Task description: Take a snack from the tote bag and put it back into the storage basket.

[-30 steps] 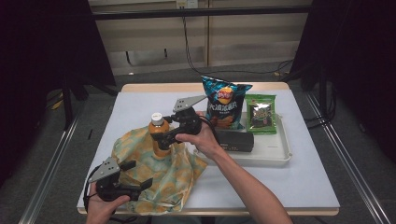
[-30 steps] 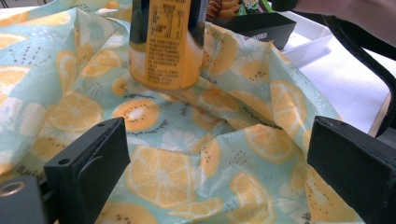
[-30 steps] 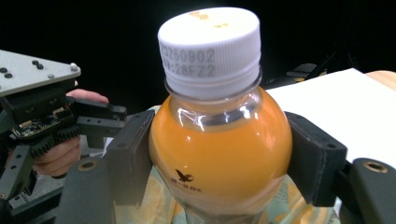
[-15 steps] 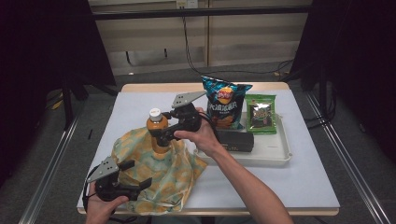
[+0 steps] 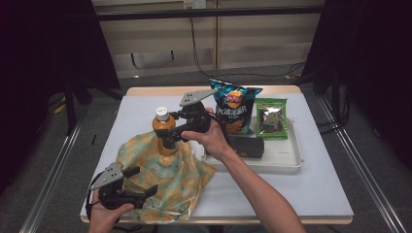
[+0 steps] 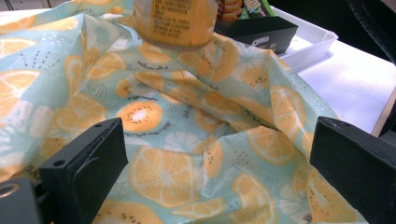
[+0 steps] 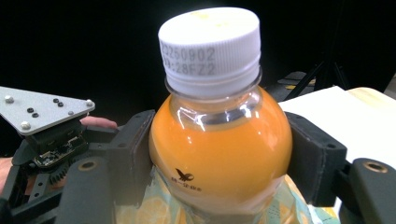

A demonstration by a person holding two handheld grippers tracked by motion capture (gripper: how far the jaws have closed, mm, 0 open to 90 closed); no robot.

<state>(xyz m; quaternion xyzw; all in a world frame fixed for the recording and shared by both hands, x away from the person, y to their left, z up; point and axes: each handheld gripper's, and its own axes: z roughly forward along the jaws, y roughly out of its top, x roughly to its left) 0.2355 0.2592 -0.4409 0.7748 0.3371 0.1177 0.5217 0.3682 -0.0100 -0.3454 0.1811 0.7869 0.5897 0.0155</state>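
An orange juice bottle [image 5: 163,127] with a white cap stands upright over the back of a citrus-print cloth [image 5: 167,180]. My right gripper [image 5: 168,139] is shut on its body from the right side, and both pads press the bottle [image 7: 219,140] just below its shoulder. In the left gripper view the bottle's base [image 6: 175,21] is at the top, above the cloth [image 6: 187,140]. My left gripper [image 5: 141,181] stands open at the cloth's front left edge. Its jaws are wide apart, with the cloth spread beneath and beyond them.
A white tray [image 5: 291,162] at the right holds a blue chips bag [image 5: 235,109], a green snack packet [image 5: 271,119] and a black box [image 5: 245,145]. The tray's near corner touches the cloth. The table's front edge runs just behind my left hand.
The right gripper has lifted the bottle a little higher above the cloth. The left gripper has stayed where it was.
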